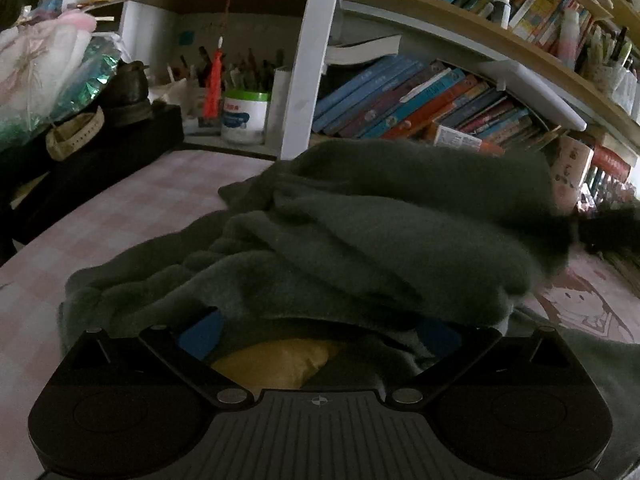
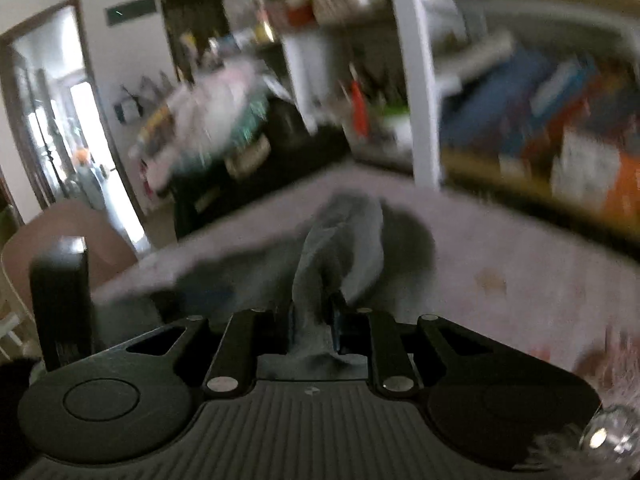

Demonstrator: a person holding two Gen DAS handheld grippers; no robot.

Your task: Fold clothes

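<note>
Grey-green garment (image 2: 320, 264) bunches straight ahead of the right tool (image 2: 312, 320), clenched on it; left tool (image 1: 316, 332) gapes beneath its heap.

Work surface: a table (image 1: 132, 216) covered with a pale pink checked cloth; a cartoon figure print shows on the covering at the right side. Lying directly on it: a dark green garment (image 1: 360, 240), bunched in loose folds near the middle, with a yellow patch visible under its near edge. Along the far edge stands a white shelf unit (image 1: 304, 60), its upright post meeting the surface just behind the garment. Beside that post sits a white tub with a green lid (image 1: 245, 116). At the left rear a black box (image 1: 100, 160) rests on the surface. The right wrist view is blurred; it shows the same pale surface (image 2: 520, 248) with the garment (image 2: 340, 240) on it.
</note>
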